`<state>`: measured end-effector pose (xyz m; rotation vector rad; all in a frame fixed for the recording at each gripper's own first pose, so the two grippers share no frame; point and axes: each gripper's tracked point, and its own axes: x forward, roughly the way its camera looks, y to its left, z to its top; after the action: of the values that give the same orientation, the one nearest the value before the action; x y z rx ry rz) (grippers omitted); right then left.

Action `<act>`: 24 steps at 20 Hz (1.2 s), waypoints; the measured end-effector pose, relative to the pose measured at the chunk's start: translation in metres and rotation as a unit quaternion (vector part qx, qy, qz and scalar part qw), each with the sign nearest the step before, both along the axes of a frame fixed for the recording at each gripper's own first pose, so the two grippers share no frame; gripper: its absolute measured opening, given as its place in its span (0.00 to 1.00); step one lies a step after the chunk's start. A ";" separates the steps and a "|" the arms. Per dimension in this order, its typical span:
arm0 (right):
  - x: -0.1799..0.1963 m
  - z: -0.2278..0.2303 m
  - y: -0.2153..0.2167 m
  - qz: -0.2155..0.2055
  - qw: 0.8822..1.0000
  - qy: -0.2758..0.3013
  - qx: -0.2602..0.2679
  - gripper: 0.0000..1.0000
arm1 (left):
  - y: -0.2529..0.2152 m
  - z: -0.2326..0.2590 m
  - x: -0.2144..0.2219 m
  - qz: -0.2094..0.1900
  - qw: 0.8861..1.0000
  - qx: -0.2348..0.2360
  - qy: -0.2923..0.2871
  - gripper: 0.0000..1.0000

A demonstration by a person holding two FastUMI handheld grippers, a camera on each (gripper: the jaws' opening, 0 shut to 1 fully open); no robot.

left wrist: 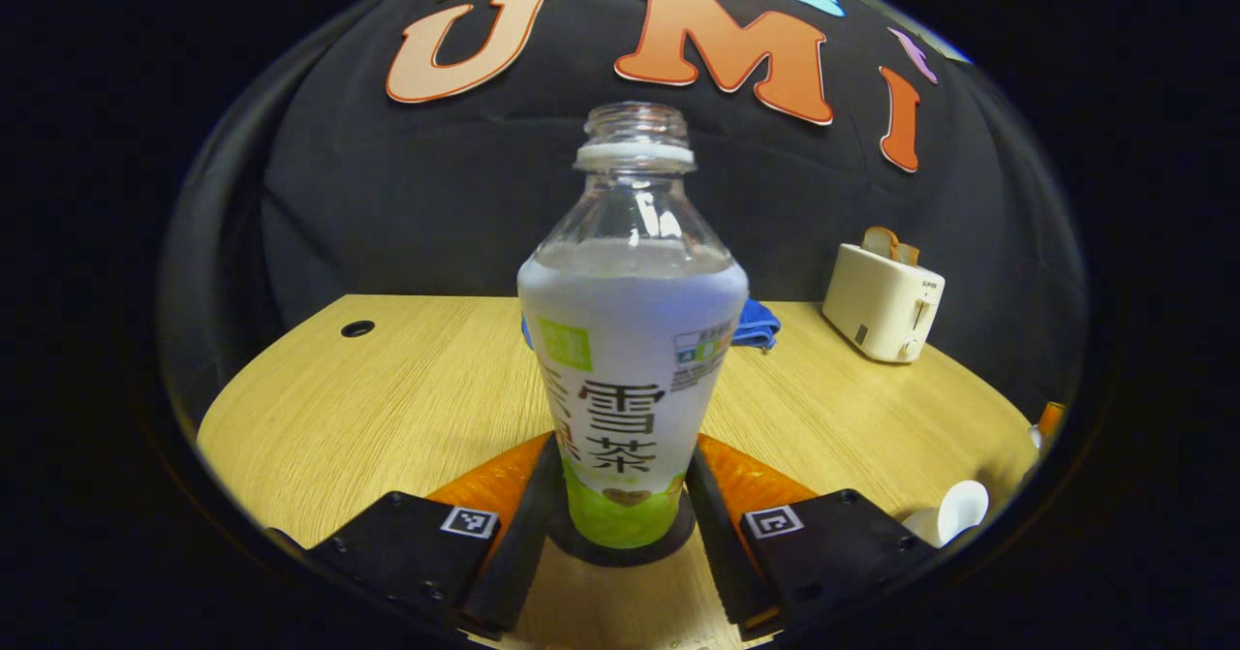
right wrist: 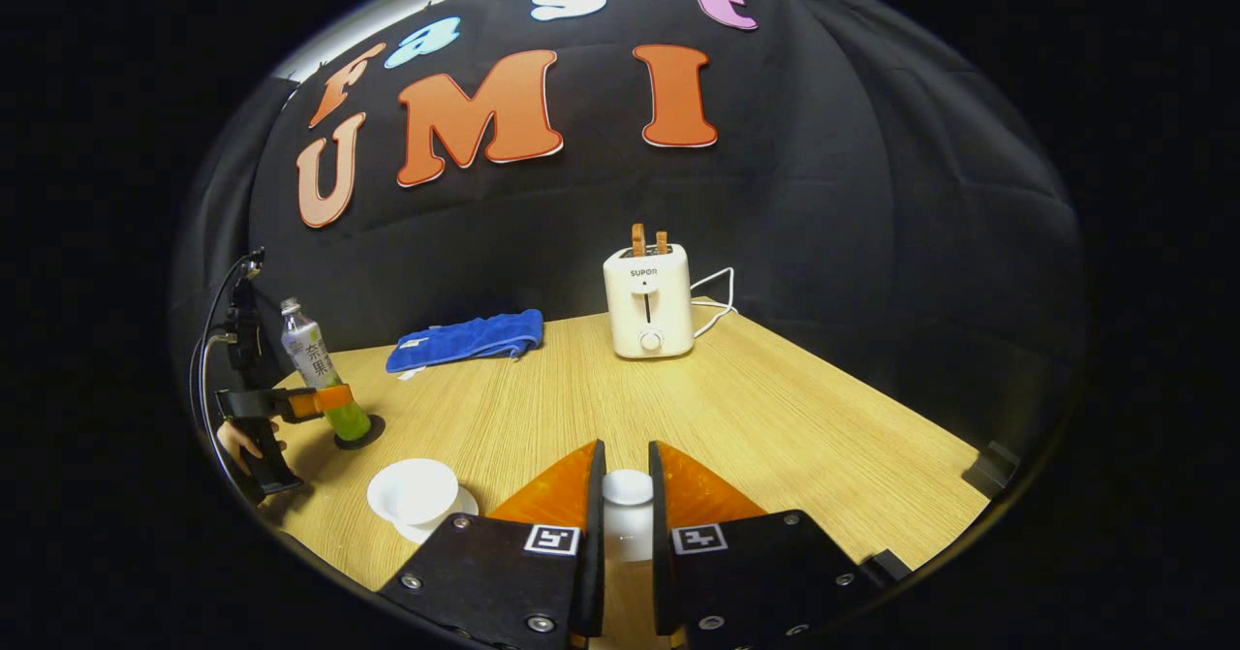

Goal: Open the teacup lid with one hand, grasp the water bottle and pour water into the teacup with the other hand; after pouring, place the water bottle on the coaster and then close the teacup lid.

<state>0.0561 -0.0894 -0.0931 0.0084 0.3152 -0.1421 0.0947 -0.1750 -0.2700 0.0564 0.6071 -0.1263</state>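
Note:
An uncapped water bottle (left wrist: 630, 359) with a white and green label stands upright on a dark round coaster (left wrist: 668, 545). My left gripper (left wrist: 626, 448) has a finger pressed against each side of its lower part. The right gripper view shows that bottle (right wrist: 312, 359) on the coaster (right wrist: 368, 434) at the far left, with the left gripper (right wrist: 331, 401) and a hand (right wrist: 237, 442) behind it. My right gripper (right wrist: 625, 451) is shut on the white teacup lid (right wrist: 628, 495), held above the table. The white teacup (right wrist: 415, 493) sits uncovered on its saucer, also visible as the teacup (left wrist: 954, 512) low on the right.
A white toaster (right wrist: 647, 306) with bread slices stands at the back, its cord trailing right. A blue cloth (right wrist: 465, 338) lies folded near the back wall. The wooden table (right wrist: 775, 417) has a cable hole (left wrist: 356, 328) at its far left.

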 end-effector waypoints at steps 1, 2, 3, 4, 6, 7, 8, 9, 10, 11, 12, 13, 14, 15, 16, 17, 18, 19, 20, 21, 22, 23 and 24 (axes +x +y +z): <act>0.000 0.001 0.004 0.005 1.000 -0.002 0.007 0.20 | -0.001 -0.001 -0.002 -0.002 1.000 0.002 0.001 0.81; 0.001 0.003 0.009 0.011 1.000 -0.005 0.011 0.20 | -0.002 -0.003 -0.003 -0.003 1.000 0.003 0.002 0.82; 0.001 0.003 0.015 0.017 1.000 -0.007 0.011 0.20 | -0.002 -0.004 -0.005 -0.005 1.000 0.004 0.002 0.83; 0.003 0.003 0.020 0.023 1.000 -0.008 0.010 0.20 | -0.001 -0.005 -0.008 -0.004 1.000 0.003 0.002 0.83; 0.005 0.003 0.034 0.042 0.999 -0.009 0.012 0.20 | -0.003 -0.005 -0.013 -0.006 1.000 0.002 0.004 0.91; 0.006 0.003 0.044 0.054 0.998 -0.008 0.015 0.20 | -0.004 -0.003 -0.017 -0.008 1.000 0.001 0.002 0.94; 0.007 0.002 0.053 0.066 0.998 -0.008 0.016 0.20 | -0.003 -0.002 -0.024 -0.010 1.000 0.002 0.001 0.94; 0.008 0.002 0.064 0.079 0.997 -0.008 0.015 0.20 | -0.001 0.000 -0.031 -0.011 1.000 0.003 0.000 0.96; 0.010 0.002 0.072 0.090 0.996 -0.010 0.013 0.20 | 0.002 0.003 -0.039 -0.010 1.000 0.004 -0.004 0.96; 0.012 0.004 0.081 0.101 0.995 -0.013 0.011 0.20 | 0.005 0.008 -0.048 -0.007 1.000 0.005 -0.008 0.98; 0.013 0.005 0.091 0.111 0.994 -0.016 0.011 0.20 | 0.010 0.013 -0.056 -0.002 1.000 0.008 -0.014 0.98; 0.014 0.004 0.100 0.124 0.992 -0.016 0.012 0.20 | 0.017 0.018 -0.066 0.006 1.000 0.013 -0.022 0.98; 0.015 0.002 0.108 0.135 0.991 -0.013 0.012 0.20 | 0.022 0.024 -0.074 0.012 0.999 0.014 -0.031 0.98; 0.015 0.001 0.114 0.143 0.990 -0.011 0.010 0.20 | 0.027 0.032 -0.081 0.020 0.999 0.011 -0.042 0.98; 0.015 0.000 0.117 0.146 0.989 -0.011 0.009 0.20 | 0.031 0.040 -0.088 0.026 0.998 0.008 -0.053 0.96; 0.017 -0.002 0.121 0.151 0.988 -0.012 0.008 0.20 | 0.036 0.048 -0.093 0.033 0.997 0.008 -0.066 0.96; 0.018 -0.005 0.123 0.155 0.988 -0.008 0.008 0.20 | 0.041 0.057 -0.099 0.038 0.996 0.008 -0.082 0.96; 0.020 -0.011 0.125 0.155 0.988 0.000 0.008 0.20 | 0.044 0.065 -0.103 0.044 0.994 0.008 -0.095 0.98; 0.022 -0.015 0.125 0.153 0.988 0.007 0.010 0.20 | 0.046 0.071 -0.108 0.048 0.993 0.008 -0.103 0.98; 0.022 -0.020 0.126 0.154 0.988 0.013 0.012 0.20 | 0.049 0.075 -0.113 0.053 0.993 0.008 -0.110 0.98; 0.023 -0.022 0.130 0.157 0.987 0.017 0.014 0.20 | 0.052 0.078 -0.118 0.058 0.991 0.009 -0.116 0.98; 0.024 -0.024 0.135 0.161 0.987 0.018 0.013 0.20 | 0.052 0.081 -0.122 0.059 0.991 0.009 -0.123 0.98; 0.025 -0.024 0.139 0.166 0.986 0.018 0.012 0.20 | 0.052 0.084 -0.125 0.059 0.990 0.010 -0.129 0.98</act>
<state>0.0810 0.0499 -0.1166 -0.0232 0.3498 0.1920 -0.0302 -0.1230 -0.1864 0.0560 0.3526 0.0019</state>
